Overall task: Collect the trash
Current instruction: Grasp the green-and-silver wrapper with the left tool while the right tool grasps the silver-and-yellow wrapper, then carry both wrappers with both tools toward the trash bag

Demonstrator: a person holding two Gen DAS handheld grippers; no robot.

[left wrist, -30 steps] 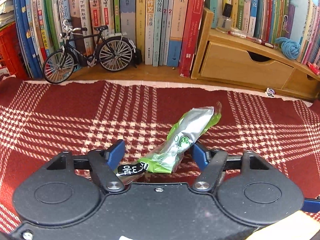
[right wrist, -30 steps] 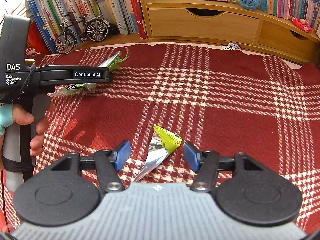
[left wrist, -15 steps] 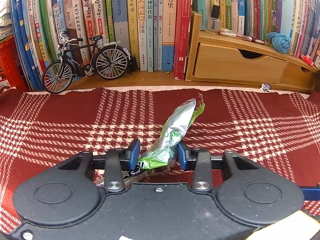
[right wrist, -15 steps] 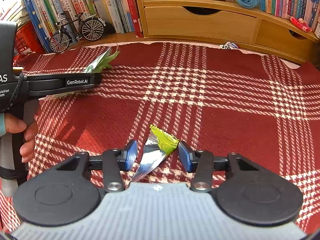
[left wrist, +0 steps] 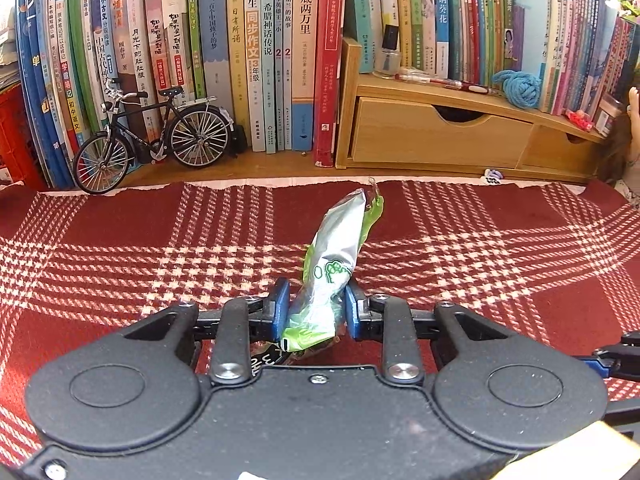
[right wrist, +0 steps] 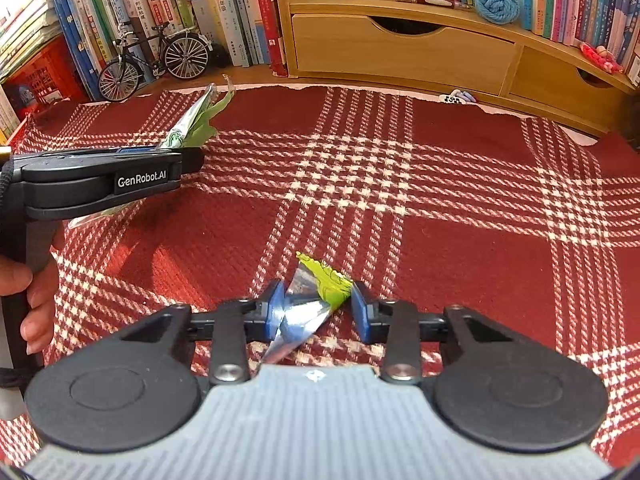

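A long green and silver snack wrapper (left wrist: 335,249) sticks up and forward from my left gripper (left wrist: 315,313), whose blue pads are shut on its lower end. In the right wrist view the same wrapper (right wrist: 191,125) pokes out past the left gripper's black body (right wrist: 120,178), raised off the cloth. A small torn wrapper scrap (right wrist: 310,306), silver with a yellow-green tip, lies between the pads of my right gripper (right wrist: 318,312). Both pads touch it, low over the red plaid cloth (right wrist: 440,200).
Along the back stand a row of books (left wrist: 256,60), a model bicycle (left wrist: 156,136), and a wooden drawer unit (left wrist: 440,136) carrying a blue yarn ball (left wrist: 518,88). A red crate (left wrist: 16,136) sits far left. A hand (right wrist: 28,300) grips the left handle.
Both pairs of jaws have narrowed from wide open onto their wrappers. The left wrapper now stands more upright and is raised off the cloth.
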